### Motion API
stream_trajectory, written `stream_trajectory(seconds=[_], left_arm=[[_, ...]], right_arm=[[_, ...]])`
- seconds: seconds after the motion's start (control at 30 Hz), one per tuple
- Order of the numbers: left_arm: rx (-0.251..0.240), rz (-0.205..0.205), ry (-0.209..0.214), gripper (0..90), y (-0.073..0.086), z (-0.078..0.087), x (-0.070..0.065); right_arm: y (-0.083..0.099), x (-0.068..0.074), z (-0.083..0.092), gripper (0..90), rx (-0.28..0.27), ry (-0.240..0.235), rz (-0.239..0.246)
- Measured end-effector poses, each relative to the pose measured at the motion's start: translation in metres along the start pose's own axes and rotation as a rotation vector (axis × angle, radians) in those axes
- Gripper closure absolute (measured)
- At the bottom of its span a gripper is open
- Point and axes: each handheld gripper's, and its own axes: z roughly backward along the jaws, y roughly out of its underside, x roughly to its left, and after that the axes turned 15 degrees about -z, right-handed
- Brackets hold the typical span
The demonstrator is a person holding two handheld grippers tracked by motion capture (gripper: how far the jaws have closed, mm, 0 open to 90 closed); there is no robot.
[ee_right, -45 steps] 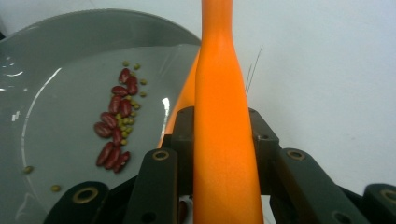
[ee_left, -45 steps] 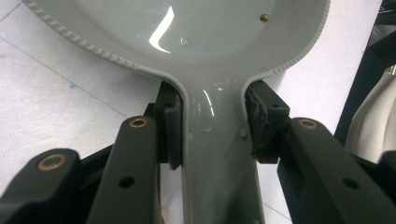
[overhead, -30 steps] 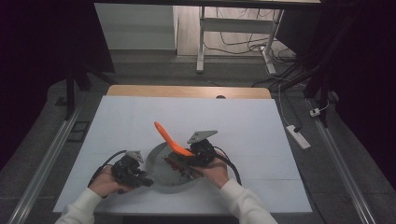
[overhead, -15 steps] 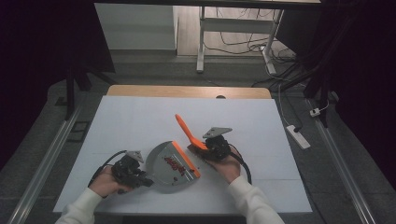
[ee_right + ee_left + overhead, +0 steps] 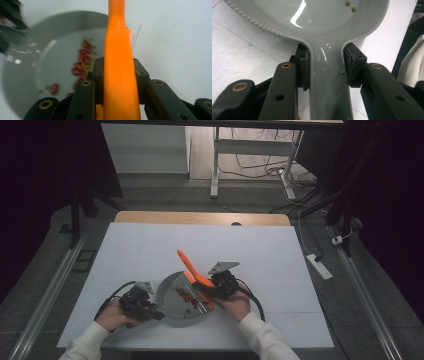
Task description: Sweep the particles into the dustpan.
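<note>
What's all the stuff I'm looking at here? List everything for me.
Dustpan: one, grey, near edge of the table, its handle clamped in the left gripper.
Brush: one, orange, its handle clamped in the right gripper, its head at the dustpan's right edge.
Bits: many, red and yellowish, lying in the dustpan.
Table: one, white cover, wooden strip along its far edge.
Power strip: one, white, on the floor to the right of the table.
Frame legs: white, beyond the table, with cables on the floor.
Left gripper: one, black, shut on the dustpan's handle.
Right gripper: one, black, shut on the brush's handle.
Sleeves: two, white, at the bottom edge.
</note>
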Motion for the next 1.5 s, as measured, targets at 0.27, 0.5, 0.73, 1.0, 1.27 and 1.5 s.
stream_trajectory(seconds=[0.27,0.5,0.73,1.0,1.27,1.5], left_arm=[[-0.002,0.0,0.001,61.3,0.0,0.0,0.0],[0.0,0.0,-0.001,61.3,0.0,0.0,0.0],[-0.001,0.001,0.0,61.3,0.0,0.0,0.0],[-0.001,0.001,-0.001,61.4,0.0,0.0,0.0],[-0.001,0.001,-0.001,61.4,0.0,0.0,0.0],[-0.003,0.001,0.001,61.4,0.0,0.0,0.0]], right_arm=[[-0.007,0.011,0.007,70.4,-0.049,-0.059,0.023],[-0.007,-0.012,0.018,70.4,-0.102,0.051,-0.013],[0.005,-0.021,0.005,70.5,-0.075,0.095,-0.052],[0.008,-0.003,-0.002,70.4,-0.066,0.055,-0.027],[0.007,0.011,-0.004,70.5,-0.065,-0.072,-0.079],[0.001,-0.002,0.01,70.5,-0.14,-0.079,-0.119]])
